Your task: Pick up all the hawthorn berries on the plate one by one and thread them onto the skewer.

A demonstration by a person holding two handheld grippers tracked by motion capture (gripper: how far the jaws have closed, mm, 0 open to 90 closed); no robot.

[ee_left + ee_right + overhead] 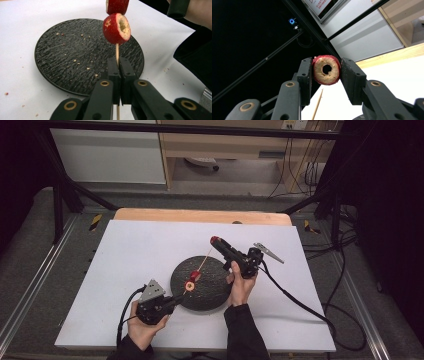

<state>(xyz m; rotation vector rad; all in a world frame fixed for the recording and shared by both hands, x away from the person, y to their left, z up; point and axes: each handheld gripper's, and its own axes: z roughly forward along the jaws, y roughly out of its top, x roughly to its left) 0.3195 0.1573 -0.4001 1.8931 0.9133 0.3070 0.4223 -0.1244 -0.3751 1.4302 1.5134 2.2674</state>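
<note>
Now the left gripper [119, 65] pinches a thin wooden stick [117, 51] with two red fruit pieces [116, 28] on it, above the black plate [62, 57]. Up high, the right gripper [326, 71] squeezes a cored red fruit ring [326, 70] just past the stick's tip.

A round plate [202, 287] is sitting at the centre of the table [130, 265]. A skewer [200, 265] is slanting over it from lower left to upper right, carrying a fruit piece [191, 281]. The left gripper [170, 304] is sitting lower left of the plate, the right gripper [216, 240] upper right, clamping another fruit piece [326, 70].
</note>
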